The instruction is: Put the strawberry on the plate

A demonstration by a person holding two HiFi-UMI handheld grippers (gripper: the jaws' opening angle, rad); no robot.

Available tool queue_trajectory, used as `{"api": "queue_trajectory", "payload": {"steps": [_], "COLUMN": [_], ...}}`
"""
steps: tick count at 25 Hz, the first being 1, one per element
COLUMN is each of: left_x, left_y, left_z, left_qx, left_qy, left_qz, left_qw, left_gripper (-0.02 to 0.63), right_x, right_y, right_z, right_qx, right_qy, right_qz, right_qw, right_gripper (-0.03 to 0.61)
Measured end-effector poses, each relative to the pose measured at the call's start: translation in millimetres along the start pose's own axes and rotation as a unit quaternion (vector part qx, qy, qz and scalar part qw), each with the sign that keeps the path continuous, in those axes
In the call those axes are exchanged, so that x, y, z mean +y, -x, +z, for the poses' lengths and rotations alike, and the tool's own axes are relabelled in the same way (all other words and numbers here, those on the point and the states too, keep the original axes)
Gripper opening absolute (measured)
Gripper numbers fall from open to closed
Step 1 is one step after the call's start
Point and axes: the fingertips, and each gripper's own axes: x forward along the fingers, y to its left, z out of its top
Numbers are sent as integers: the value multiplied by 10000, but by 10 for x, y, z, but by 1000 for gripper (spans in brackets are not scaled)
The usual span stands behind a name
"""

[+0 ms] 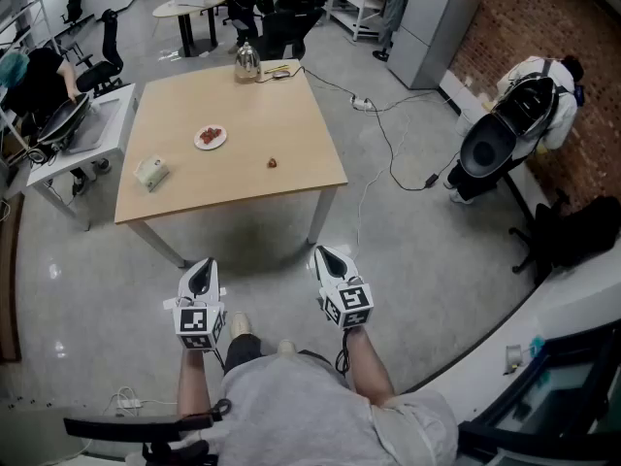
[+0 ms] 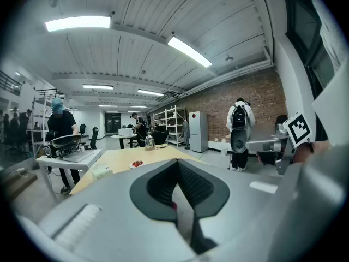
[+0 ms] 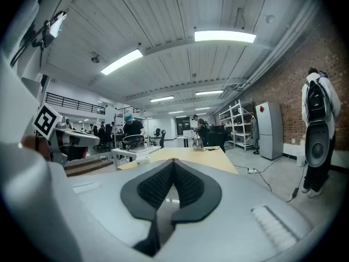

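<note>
Head view: a person is standing short of a light wooden square table (image 1: 243, 115), holding both grippers well back from its near edge.
Small red strawberry (image 1: 274, 162): is lying bare on the table, close to the right edge and toward the near right corner, well apart from the plate.
Small white round plate (image 1: 221, 144): is sitting left of the table's middle, carrying red pieces.
Pale green packet (image 1: 151, 172): is lying near the left edge; its print is too small to read.
Clear glass kettle (image 1: 247, 62): is standing at the far edge.
Left gripper (image 1: 204, 263): its jaws are resting together at the tips, gripping nothing.
Right gripper (image 1: 321, 252): its jaws are likewise pressing together, empty.
Marker cubes (image 1: 198, 323): are showing black-and-white square code patterns.
</note>
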Motion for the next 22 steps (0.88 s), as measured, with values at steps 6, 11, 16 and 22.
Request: {"api": "queue_trajectory", "payload": {"steps": [6,11,16,22], "left_x": [-49,-135,-243,-395], "left_y": [-22,-69,-168,-420], "left_z": [-28,-56,-38,-81], "left_qx": [-5,45,45,72], "left_qy": [-48,-37,-40,-96], "left_qz": [42,-9,-106,-336], "left_qw": [10000,10000,9999,9994], "left_gripper": [20,20,20,20], "right_x": [-64,-109,-203,-419], "right_y": [34,93,152,191], "right_z": [-34,4,15,-70], "right_qx": [0,-147,-186,-90], "right_qy": [12,-30,-15,23], "right_qz": [-40,41,2,-213], "right_qw": [10000,9999,9998,9997], "right_gripper": [5,6,6,6]}}
